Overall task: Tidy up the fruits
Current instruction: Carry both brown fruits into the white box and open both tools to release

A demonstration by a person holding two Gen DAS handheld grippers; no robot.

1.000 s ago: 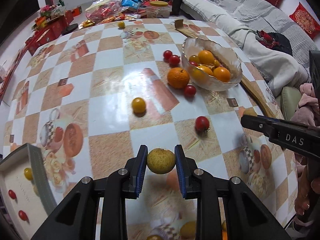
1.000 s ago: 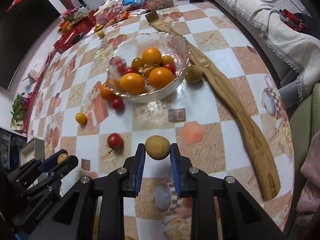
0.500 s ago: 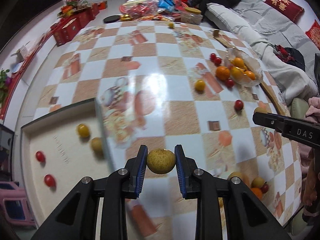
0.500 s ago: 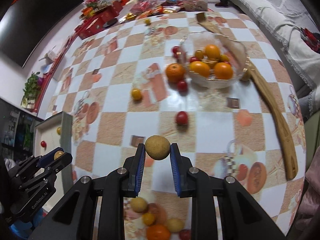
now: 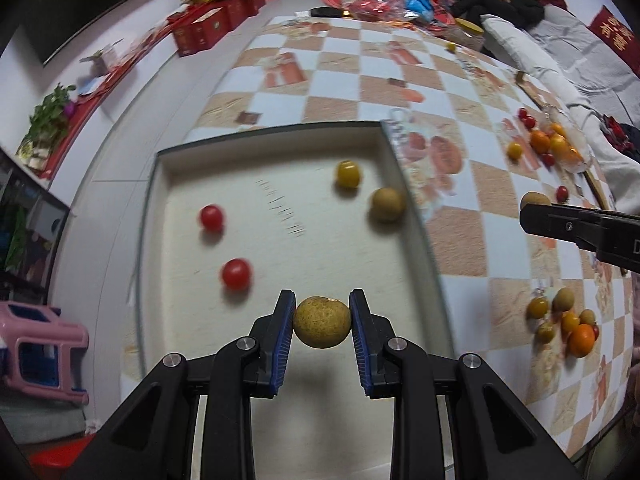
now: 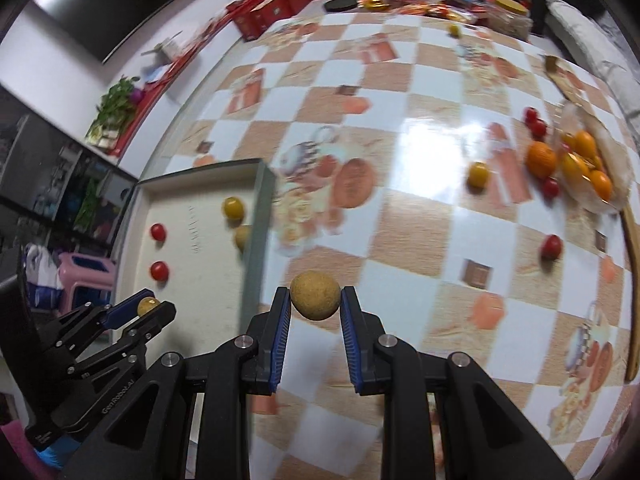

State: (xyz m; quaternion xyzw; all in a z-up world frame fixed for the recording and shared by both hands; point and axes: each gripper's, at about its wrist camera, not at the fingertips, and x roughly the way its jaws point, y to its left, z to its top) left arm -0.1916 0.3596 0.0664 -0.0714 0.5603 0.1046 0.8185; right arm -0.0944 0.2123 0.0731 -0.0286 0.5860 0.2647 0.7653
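My left gripper (image 5: 322, 322) is shut on a brown round fruit (image 5: 322, 321) and holds it above the near part of a shallow box (image 5: 264, 138). The box holds two red tomatoes (image 5: 236, 274), a yellow fruit (image 5: 347, 173) and a brown fruit (image 5: 387, 204). My right gripper (image 6: 315, 300) is shut on another brown round fruit (image 6: 315, 295), held over the checkered table just right of the box's wall (image 6: 256, 240). The left gripper also shows at the lower left of the right wrist view (image 6: 146, 308).
A glass bowl (image 6: 612, 152) of oranges stands at the far right, with an orange (image 6: 541, 159), a yellow fruit (image 6: 478, 174) and red tomatoes (image 6: 551, 246) loose on the table. A pile of fruit (image 5: 568, 326) lies near the right edge. A pink stool (image 5: 40, 350) stands below left.
Both grippers have swung left with their fruits. The left one now hangs over the box, the right one beside its wall. Both stay shut.
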